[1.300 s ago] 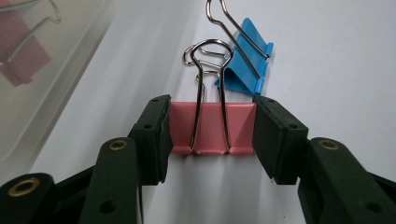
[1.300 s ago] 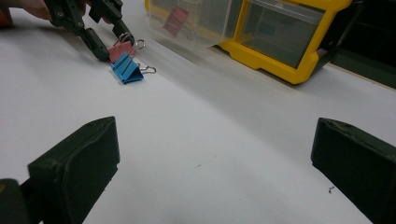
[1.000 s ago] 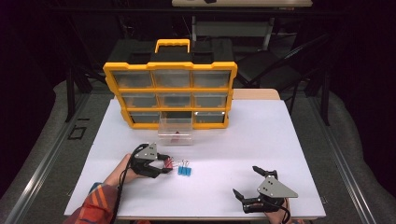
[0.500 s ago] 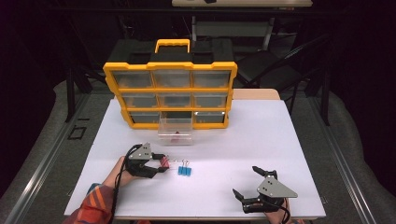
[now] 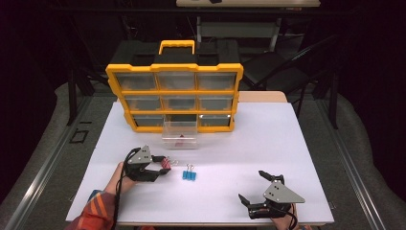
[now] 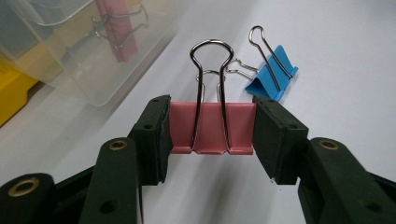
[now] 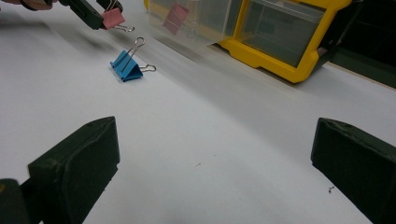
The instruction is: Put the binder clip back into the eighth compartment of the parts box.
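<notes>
The left tongs (image 6: pixel 212 135) clamp a pink clip (image 6: pixel 212 128) by its two ends, its wire handles pointing away from them. A blue clip (image 6: pixel 271 77) lies on the desk (image 5: pixel 268 143) just beyond, a clear drawer (image 5: pixel 179 135) farther off. The right tongs (image 5: pixel 253 187) gape wide, well apart.

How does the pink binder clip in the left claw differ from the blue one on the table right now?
The pink binder clip is clamped by its two ends in the left claw; the blue binder clip lies free on the white table. Pink sits nearer the pulled-out clear drawer; blue lies farther out. Both have silver wire handles and look alike in shape.
</notes>
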### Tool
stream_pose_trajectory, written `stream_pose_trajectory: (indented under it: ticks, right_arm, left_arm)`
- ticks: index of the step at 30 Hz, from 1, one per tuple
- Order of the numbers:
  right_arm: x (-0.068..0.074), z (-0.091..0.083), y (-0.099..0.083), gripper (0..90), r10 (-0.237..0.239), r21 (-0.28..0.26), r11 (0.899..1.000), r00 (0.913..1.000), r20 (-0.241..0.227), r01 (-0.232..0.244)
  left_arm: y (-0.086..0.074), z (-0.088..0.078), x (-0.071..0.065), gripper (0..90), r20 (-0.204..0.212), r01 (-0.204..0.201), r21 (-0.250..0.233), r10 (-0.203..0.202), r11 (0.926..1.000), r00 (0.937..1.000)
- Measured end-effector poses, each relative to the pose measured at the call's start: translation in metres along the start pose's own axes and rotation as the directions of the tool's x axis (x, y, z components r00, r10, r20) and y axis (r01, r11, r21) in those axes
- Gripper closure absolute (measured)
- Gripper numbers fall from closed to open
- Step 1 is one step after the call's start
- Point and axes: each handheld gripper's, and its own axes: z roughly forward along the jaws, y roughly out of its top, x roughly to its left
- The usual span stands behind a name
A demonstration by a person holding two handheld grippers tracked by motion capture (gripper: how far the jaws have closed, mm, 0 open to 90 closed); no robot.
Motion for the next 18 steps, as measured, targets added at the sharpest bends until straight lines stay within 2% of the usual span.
stream_pose_trajectory:
  ticks: [18]
  right_arm:
    - [0.000,0.001,-0.001,0.6,-0.002,0.013,1.000,1.0000,-0.001,0.002]
  left_arm:
    - [-0.005,-0.012,0.008,49.8,-0.057,0.048,-0.010,-0.048,0.9988,0.9972]
